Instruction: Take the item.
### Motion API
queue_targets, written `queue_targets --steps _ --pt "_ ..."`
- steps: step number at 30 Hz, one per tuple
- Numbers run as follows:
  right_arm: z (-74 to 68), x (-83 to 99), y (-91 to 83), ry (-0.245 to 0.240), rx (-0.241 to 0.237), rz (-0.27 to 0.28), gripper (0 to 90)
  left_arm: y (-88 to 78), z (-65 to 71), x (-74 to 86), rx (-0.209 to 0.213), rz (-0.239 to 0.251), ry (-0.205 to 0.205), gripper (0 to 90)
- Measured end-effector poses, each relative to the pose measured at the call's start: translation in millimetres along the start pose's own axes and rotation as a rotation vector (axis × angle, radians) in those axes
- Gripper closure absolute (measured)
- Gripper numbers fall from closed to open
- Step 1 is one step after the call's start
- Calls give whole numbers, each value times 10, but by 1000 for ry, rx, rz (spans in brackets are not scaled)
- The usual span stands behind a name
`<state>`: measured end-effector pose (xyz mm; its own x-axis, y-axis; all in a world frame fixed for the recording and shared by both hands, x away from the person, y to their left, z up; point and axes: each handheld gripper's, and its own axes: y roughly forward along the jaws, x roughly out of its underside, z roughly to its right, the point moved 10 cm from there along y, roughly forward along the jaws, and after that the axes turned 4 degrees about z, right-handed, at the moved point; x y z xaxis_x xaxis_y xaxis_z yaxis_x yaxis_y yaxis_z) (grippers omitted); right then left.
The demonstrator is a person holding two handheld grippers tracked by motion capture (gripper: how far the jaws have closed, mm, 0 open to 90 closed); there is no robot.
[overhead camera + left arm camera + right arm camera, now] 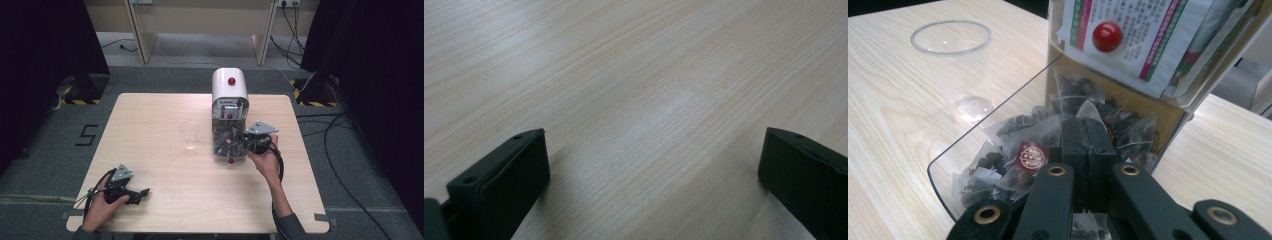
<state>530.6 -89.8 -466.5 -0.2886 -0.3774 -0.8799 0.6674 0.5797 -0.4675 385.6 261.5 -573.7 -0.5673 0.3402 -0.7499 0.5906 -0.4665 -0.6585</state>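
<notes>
R gripper (1087, 135) clamped shut on tea bag (1082, 112) in dispenser drawer (973, 150); L gripper (651, 165) wide open, empty, over table (634, 75).

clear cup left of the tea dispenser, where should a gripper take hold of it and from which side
Grip the clear cup across its upper wall just under the rim, one jaw on each side. It stands upright and empty, with bare table on its left, so I would come in level from there; the dispenser's open tray crowds its right.
</notes>
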Motion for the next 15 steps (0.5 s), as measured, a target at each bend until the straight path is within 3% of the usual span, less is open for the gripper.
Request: queue_targets --steps 15 --pt "-63 -208 -158 -29 -1 63 900 0 0 0 0 0 0 0"
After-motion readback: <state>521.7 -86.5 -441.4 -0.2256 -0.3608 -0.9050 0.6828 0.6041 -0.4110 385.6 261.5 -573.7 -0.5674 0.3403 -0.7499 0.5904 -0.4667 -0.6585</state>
